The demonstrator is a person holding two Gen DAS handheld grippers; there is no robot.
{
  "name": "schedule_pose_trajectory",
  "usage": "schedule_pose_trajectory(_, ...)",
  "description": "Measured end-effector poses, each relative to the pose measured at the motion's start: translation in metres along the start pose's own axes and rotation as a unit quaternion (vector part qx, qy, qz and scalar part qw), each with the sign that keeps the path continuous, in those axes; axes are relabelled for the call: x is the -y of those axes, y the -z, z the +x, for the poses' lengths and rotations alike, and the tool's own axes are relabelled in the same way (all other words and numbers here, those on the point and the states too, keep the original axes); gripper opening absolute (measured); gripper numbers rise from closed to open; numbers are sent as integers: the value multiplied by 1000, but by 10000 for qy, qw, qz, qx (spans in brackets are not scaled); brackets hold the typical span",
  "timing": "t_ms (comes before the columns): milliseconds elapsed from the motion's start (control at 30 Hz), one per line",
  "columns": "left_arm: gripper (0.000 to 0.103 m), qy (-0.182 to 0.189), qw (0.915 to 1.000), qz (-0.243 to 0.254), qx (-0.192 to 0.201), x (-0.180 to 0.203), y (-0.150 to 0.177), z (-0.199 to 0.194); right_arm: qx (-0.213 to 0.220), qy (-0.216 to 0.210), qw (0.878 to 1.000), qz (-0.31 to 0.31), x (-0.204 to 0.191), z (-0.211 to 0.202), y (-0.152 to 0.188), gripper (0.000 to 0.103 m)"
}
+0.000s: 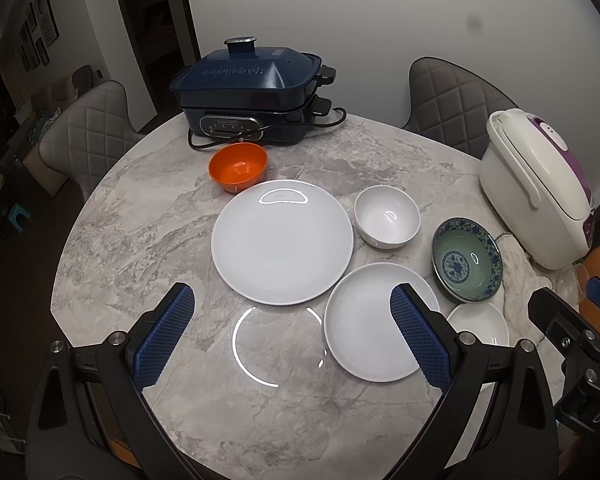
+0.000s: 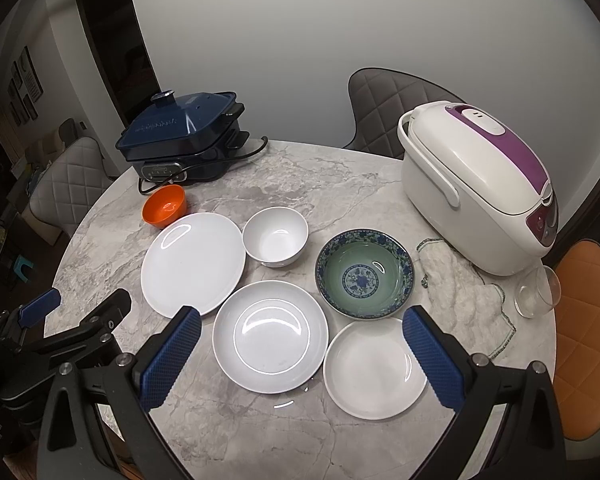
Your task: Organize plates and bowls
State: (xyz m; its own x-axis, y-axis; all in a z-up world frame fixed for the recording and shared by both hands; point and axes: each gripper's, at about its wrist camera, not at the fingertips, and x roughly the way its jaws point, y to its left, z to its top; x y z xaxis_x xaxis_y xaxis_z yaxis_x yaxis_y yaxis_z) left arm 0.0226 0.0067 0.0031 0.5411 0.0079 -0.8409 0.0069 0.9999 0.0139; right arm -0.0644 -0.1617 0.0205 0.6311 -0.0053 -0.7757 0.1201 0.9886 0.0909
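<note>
On the round marble table (image 1: 140, 216) lie a large white plate (image 1: 282, 242) (image 2: 192, 262), a medium white deep plate (image 1: 364, 328) (image 2: 270, 336) and a small white plate (image 1: 480, 322) (image 2: 374, 368). Behind them stand a white bowl (image 1: 386, 216) (image 2: 276, 240), a blue-green patterned bowl (image 1: 466, 266) (image 2: 364, 274) and an orange bowl (image 1: 238, 168) (image 2: 164, 205). My left gripper (image 1: 291, 289) hovers open over the large plate's near edge, holding nothing. My right gripper (image 2: 302, 312) hovers open above the medium and small plates, also empty.
A dark blue electric cooker (image 1: 252, 92) with its cord sits at the back, and a white and purple rice cooker (image 2: 480, 184) at the right. Near the rice cooker are a white cloth (image 2: 464, 296) and a tipped glass (image 2: 538, 292). Padded chairs (image 1: 80, 136) surround the table.
</note>
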Motion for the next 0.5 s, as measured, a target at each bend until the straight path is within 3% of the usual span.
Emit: schedule_pose_trajectory(500,99,113,9999,44,-80,-8,0,29,-83,-27,9999,109,6,8,1,103)
